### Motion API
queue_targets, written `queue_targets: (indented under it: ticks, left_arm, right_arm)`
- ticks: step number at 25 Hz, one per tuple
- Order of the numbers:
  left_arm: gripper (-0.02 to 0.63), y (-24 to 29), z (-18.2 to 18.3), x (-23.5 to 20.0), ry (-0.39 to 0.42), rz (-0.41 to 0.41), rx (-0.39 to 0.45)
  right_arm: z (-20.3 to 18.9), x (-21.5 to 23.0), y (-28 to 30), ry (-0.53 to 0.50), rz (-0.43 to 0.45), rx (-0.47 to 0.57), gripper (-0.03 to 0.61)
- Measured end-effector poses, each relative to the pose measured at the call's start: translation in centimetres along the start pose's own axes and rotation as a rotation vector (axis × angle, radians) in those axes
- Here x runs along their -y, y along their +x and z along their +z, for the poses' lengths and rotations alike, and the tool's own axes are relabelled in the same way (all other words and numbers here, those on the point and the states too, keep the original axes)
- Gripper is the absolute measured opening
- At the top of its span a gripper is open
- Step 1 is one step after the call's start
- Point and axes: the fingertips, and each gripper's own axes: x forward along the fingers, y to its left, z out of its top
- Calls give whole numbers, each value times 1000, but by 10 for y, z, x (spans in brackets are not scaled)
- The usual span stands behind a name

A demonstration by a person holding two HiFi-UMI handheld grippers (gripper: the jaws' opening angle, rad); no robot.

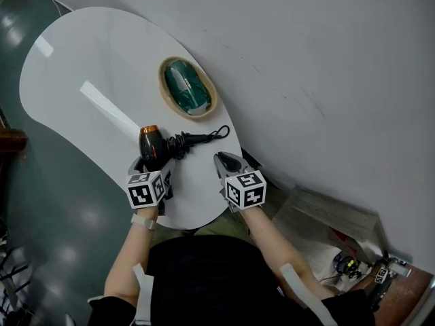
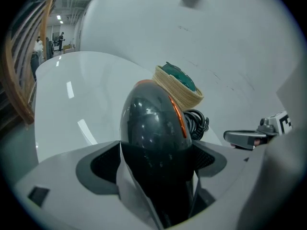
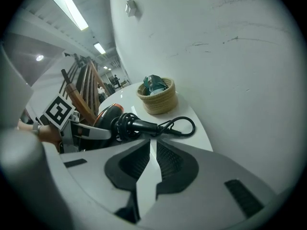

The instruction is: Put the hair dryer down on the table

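No readable words, brands or numbers are showing in any view. The left marker cube (image 1: 146, 189) on the left gripper (image 1: 151, 163) and the right marker cube (image 1: 246, 189) on the right gripper (image 1: 221, 158) are carrying only black-and-white square code patterns. The hair dryer (image 1: 153, 146) is displaying no legible label.

Head view looks steeply down at the table (image 1: 75, 66); the 2 gripper views skim it closely, sharing the basket (image 3: 158, 103).

One hair dryer (image 1: 153, 147), one basket (image 1: 163, 87)
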Motion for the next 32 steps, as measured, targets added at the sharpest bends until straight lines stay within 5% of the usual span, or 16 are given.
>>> queue_targets:
  ticks: [12, 20, 32]
  left_arm:
    - [434, -17, 14, 2, 63, -81, -56]
    - [426, -53, 52, 15, 212, -174, -31]
    - [136, -143, 125, 79, 372, -505, 248]
  right_arm:
    - [9, -25, -33, 81, -95, 96, 35]
    - [27, -47, -64, 133, -147, 207, 35]
    - [85, -99, -127, 0, -161, 381, 34]
